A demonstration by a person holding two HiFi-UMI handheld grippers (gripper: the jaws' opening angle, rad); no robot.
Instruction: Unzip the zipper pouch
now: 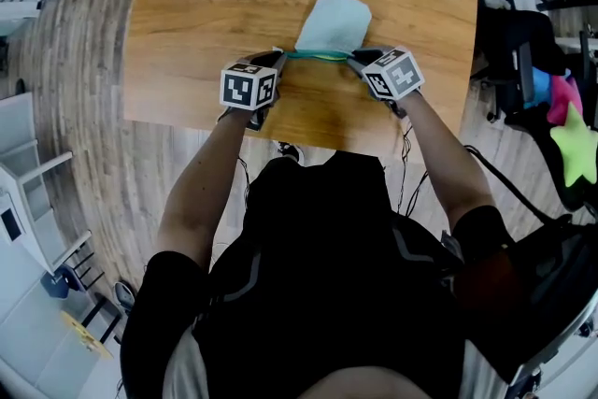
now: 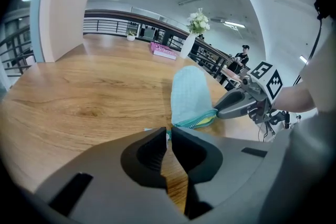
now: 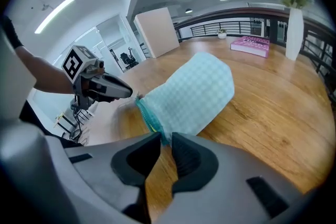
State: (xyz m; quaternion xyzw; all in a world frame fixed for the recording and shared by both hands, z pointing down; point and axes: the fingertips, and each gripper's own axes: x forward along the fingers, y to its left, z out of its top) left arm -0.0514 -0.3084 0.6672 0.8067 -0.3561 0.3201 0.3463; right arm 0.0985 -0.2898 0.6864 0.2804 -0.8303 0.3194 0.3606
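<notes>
Mid-task at the wooden table: the zipper pouch lies near the front edge, at 12 o'clock from the person. Its teal zipper is stretched between both tools. The left gripper, jaws pressed together, pinches the zipper's end at the pouch's 8 o'clock corner, while the right gripper nips the 4 o'clock corner. A sliver of yellow suggests the mouth is partly open. No view shows the slider, so how much remains zipped is unclear.
</notes>
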